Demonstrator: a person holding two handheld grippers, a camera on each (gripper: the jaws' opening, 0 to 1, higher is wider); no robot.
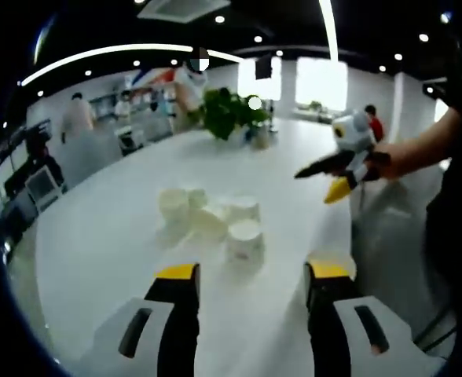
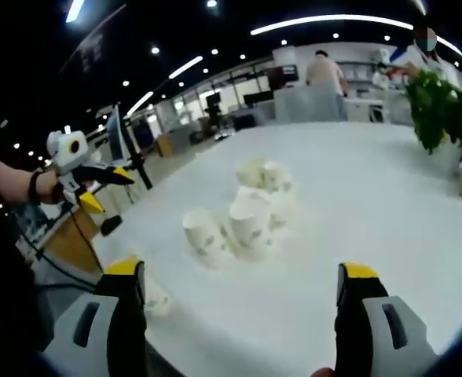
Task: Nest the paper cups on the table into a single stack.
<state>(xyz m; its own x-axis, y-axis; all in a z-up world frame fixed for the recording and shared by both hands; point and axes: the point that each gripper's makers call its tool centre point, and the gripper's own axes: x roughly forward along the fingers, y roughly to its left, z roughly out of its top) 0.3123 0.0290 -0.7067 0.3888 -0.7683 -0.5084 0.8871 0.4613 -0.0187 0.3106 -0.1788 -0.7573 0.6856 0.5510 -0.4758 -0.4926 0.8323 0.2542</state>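
Hovering wide open over the table (image 1: 97, 236), left gripper (image 1: 251, 275) and right gripper (image 2: 243, 275) face the huddled paper cups (image 1: 215, 218) mid-table, where a careless approach could topple light neighbours.

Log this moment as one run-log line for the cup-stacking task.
phase: pre-grasp | left gripper: open | right gripper: open | white paper cups: loose cluster, unstacked | white table

left gripper (image 1: 251, 279) – jaws apart | right gripper (image 2: 241, 279) – apparently apart too
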